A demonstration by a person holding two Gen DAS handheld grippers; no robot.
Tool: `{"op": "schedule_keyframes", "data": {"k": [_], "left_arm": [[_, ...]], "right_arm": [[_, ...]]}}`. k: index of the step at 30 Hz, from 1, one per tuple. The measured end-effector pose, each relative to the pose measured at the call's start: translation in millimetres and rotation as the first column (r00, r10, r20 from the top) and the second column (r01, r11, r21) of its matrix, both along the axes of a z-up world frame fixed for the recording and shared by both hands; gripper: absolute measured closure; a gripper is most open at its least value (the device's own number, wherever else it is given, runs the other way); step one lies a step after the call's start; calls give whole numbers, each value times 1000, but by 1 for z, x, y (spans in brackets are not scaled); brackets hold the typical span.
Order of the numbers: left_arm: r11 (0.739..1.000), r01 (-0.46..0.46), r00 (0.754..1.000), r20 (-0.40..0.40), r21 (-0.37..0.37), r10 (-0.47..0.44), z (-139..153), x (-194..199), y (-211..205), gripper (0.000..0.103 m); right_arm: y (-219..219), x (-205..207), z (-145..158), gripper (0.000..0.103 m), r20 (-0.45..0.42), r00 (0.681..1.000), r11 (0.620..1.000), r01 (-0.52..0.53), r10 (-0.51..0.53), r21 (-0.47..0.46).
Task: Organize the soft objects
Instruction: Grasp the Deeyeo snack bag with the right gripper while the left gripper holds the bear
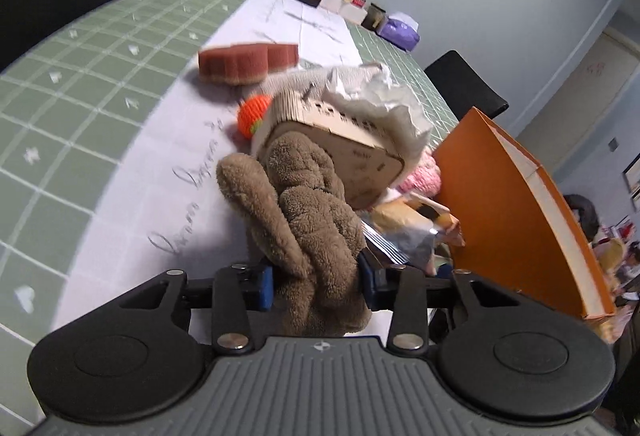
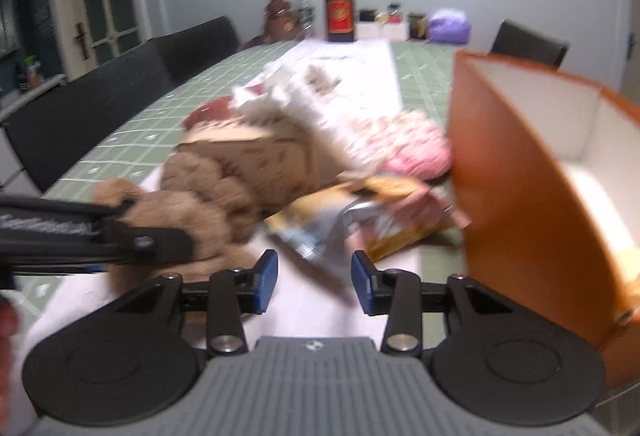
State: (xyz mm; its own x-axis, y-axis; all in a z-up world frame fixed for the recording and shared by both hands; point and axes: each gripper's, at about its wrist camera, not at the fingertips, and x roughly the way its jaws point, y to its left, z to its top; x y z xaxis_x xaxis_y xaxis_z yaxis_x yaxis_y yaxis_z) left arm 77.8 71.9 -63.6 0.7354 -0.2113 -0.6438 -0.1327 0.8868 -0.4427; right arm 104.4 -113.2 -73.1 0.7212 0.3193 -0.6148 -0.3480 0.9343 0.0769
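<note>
My left gripper (image 1: 316,286) clamps the brown plush (image 1: 304,212); right gripper (image 2: 314,282) half-open, empty. Lifting may drag the wooden box (image 1: 340,152).

Each gripper is built the same way. On the left gripper (image 1: 318,286) and the right gripper (image 2: 314,282), two blue pads are carried on black arms. Shiny round screws are set into the arms. Two big black round discs are seen at the sides. A grey ribbed plate with a small white mark is fitted between them.
</note>
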Motion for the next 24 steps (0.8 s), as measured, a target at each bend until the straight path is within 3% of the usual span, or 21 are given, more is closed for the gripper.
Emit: {"op": "schedule_keyframes", "data": {"k": [5,7,11,14,15,17,24], "left_arm": [[1000,7,1000,-9,15,-7,-2,3,0,57],[1000,6,1000,-22,14,-6,-4,5,-1,57],[1000,4,1000,-23,28,-3,-4,4,-4,56],[999,6,1000,-24,39,-5,-5,3,-6,54],[999,7,1000,-24,39,-6,-5,3,-6,54],[999,6,1000,-27,39,-5,-5,2,-5,54],[999,1,999,-34,51,1,-3,-3,-3,53]], "right_arm": [[4,18,-9,57,23,1000,998,22,-20,-65],[6,26,-12,45,10,1000,998,26,-25,-60],[10,33,-16,46,-11,999,998,50,-50,-46],[13,33,-18,67,-22,998,998,55,-56,-35],[15,30,-18,83,-13,999,997,52,-52,-52],[17,26,-17,88,-2,1000,997,26,-26,-74],[9,-2,-5,89,-4,995,991,-98,98,-95]]}}
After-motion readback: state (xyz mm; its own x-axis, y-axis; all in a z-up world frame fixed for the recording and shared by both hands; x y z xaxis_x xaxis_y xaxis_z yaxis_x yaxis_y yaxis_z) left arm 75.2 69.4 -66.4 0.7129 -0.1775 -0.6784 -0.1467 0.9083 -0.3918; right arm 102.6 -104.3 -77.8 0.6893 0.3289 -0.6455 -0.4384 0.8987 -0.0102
